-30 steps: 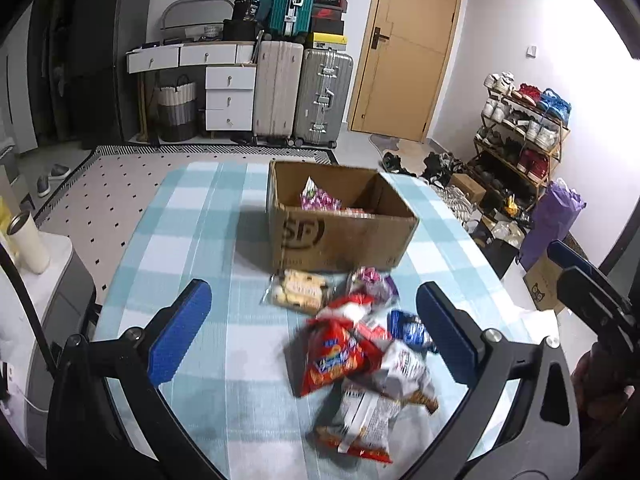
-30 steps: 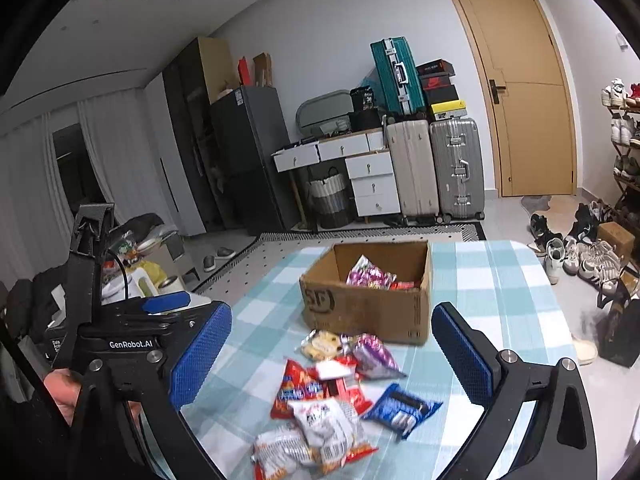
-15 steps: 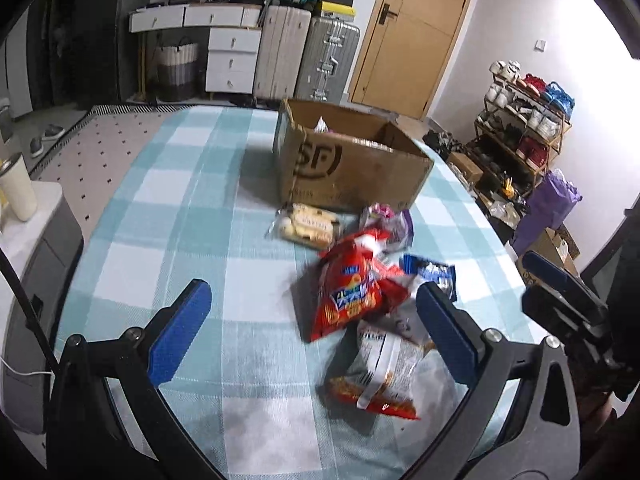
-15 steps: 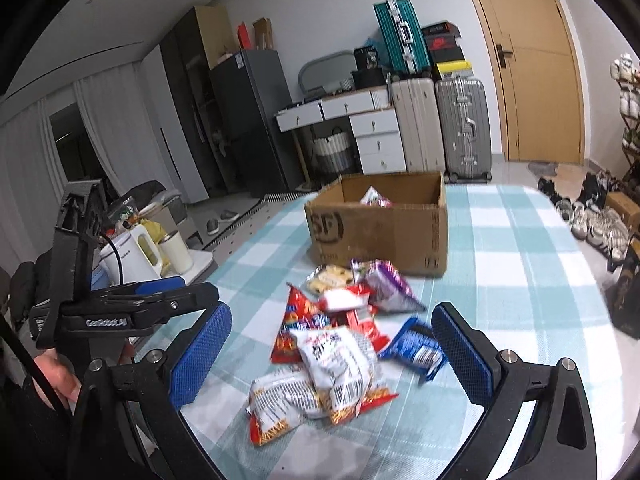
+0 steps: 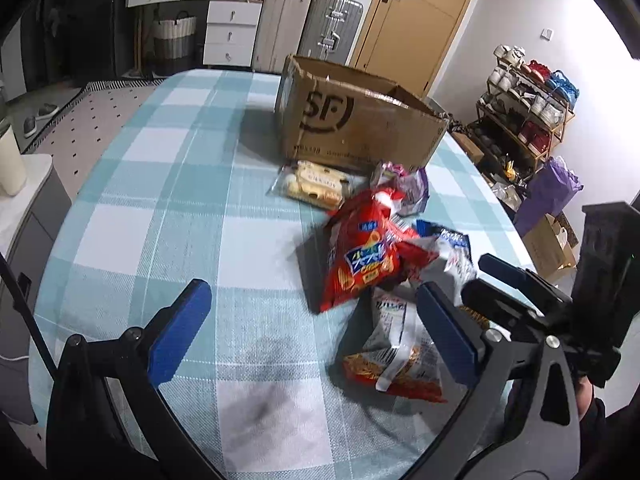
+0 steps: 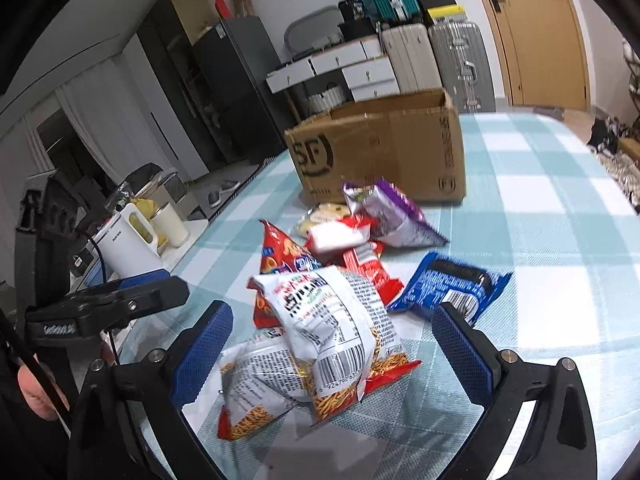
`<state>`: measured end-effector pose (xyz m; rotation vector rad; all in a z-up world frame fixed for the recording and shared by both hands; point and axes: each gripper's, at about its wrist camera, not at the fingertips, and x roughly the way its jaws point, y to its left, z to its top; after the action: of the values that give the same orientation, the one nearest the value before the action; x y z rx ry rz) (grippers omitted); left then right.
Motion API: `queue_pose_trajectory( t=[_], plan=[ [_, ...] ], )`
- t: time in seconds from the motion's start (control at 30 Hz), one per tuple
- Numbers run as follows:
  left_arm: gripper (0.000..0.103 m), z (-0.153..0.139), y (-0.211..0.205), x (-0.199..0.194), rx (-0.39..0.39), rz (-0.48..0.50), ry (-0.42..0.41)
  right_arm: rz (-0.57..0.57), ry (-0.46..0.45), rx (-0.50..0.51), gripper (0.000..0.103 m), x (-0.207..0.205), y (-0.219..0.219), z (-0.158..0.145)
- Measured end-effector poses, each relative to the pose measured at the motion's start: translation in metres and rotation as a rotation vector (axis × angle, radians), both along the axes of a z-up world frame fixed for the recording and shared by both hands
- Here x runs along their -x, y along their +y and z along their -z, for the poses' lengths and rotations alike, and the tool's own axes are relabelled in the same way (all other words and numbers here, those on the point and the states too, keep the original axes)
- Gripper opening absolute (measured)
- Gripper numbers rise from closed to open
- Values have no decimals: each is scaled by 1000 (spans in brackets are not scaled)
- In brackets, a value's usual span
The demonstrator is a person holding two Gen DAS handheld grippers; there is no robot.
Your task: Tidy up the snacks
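A pile of snack bags lies on the checked tablecloth (image 5: pixel 168 208) in front of an open cardboard box (image 5: pixel 360 124) (image 6: pixel 384 152). A red bag (image 5: pixel 356 256) tops the pile. White-and-orange noodle snack bags (image 6: pixel 320 332) (image 5: pixel 400 356) lie nearest. A blue packet (image 6: pixel 448 284), a purple bag (image 6: pixel 392 216) and a clear pack of pale biscuits (image 5: pixel 312 184) sit around them. My right gripper (image 6: pixel 332 352) is open, low over the table, its fingers either side of the white noodle bags. My left gripper (image 5: pixel 316 328) is open, with its right finger (image 5: pixel 448 340) over a noodle bag.
A white kettle (image 6: pixel 128 240) and a cup (image 6: pixel 170 224) stand on a side unit left of the table. Suitcases (image 5: pixel 308 20) and drawers (image 5: pixel 228 28) line the far wall by a door (image 5: pixel 416 20). A shoe rack (image 5: pixel 528 112) stands to the right.
Both grippers have dropped lower and come forward toward the snack pile, which now looks larger. The box's inside has gone out of view. Both stay open.
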<state>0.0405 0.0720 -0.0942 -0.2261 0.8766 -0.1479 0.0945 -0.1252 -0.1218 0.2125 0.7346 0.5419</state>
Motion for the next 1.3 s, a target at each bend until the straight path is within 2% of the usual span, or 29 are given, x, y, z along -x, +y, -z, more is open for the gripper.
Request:
queue_pose_trajectory(
  t=[0.37,0.43,0.57,0.6,0.7,1.3],
  plan=[
    [102,25,0,-5,11,14,49,-11,77,-23,99,-30,9,26],
    [102,28,-1,-5,12,16,56,-20,92,-30,86,-33,11,30],
    [102,32,-2,-6,14,21,68,-32,109,-39,71,-37,12,35],
    [102,33,-2,-5,13,21,69,-33,108,-40,62,-36,12,35],
    [102,36,-3,-6,16,22,81,-38,109,-60,56,-34,9,35],
    [102,40,-22,-4,10,68,99,-1,74,-97,55,-20,-11,28]
  ],
)
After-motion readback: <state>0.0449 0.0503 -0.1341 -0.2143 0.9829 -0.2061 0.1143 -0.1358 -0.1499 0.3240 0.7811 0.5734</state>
